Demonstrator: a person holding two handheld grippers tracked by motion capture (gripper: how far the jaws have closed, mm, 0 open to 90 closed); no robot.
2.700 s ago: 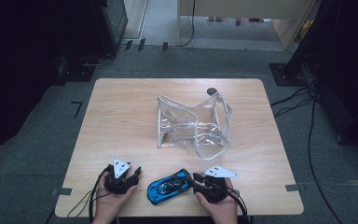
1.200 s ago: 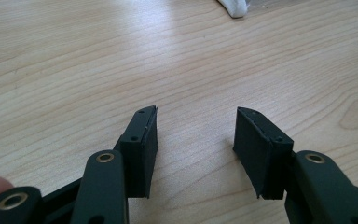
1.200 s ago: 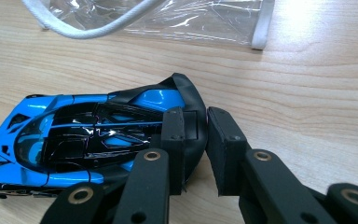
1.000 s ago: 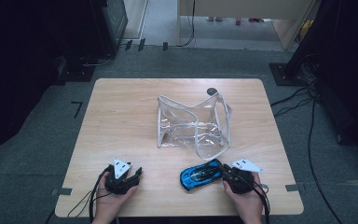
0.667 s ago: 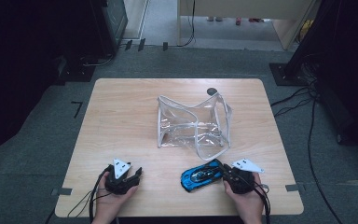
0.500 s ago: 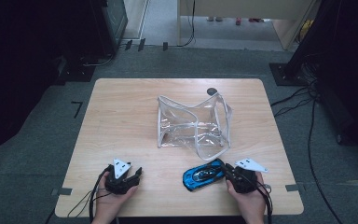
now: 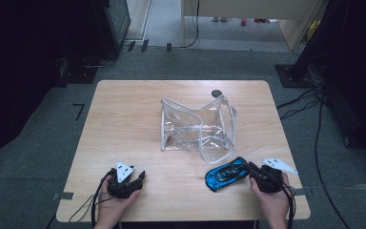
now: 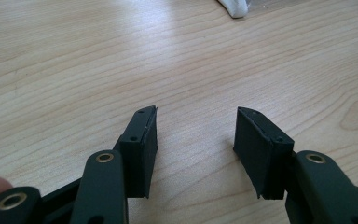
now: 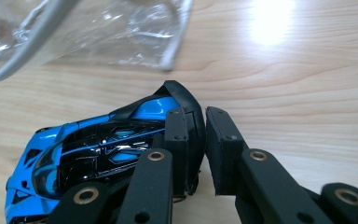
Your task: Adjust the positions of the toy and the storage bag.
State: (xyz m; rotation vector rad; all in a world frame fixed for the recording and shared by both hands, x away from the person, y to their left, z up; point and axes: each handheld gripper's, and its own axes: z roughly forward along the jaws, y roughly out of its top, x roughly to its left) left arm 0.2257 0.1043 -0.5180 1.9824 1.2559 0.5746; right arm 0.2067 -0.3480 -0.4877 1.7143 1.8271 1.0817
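A wooden table carries a clear plastic pouch at its centre, mouth gaping toward the near edge. Just before the pouch, by the near right corner, lies a blue toy sports car, its long axis slanting from near-left to far-right. The right gripper pinches the car's rear end, jaws nearly closed and lately tightened, and has dragged the car rightward along the near edge since the earliest frame. The left gripper rests half-open and empty near the near left corner, unmoved.
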